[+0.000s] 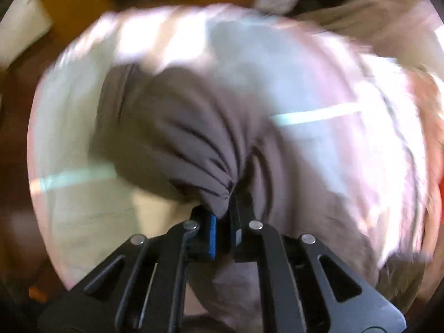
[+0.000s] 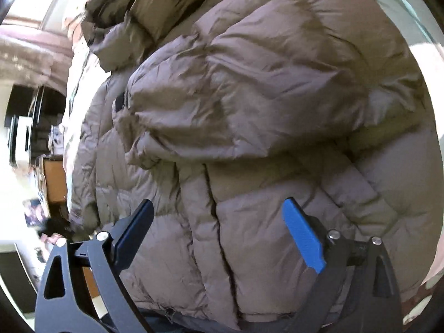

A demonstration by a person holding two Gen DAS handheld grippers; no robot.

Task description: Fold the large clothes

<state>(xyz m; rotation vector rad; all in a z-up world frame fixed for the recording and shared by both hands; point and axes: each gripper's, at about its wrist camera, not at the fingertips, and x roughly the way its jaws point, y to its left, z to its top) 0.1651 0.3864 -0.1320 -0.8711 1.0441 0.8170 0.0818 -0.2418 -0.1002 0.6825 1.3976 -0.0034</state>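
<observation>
Our left gripper [image 1: 223, 216] pinches a bunched fold of the jacket [image 1: 194, 127]. Only the right view shows quilting; our right gripper [image 2: 219, 208] is spread wide before it.

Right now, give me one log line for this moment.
task: fold jacket | left gripper: shut on puffer jacket fabric | right gripper: open over jacket | left view blurred

We can read no text, label, brand, number or sign in either view; the left wrist view is also blurred.
</observation>
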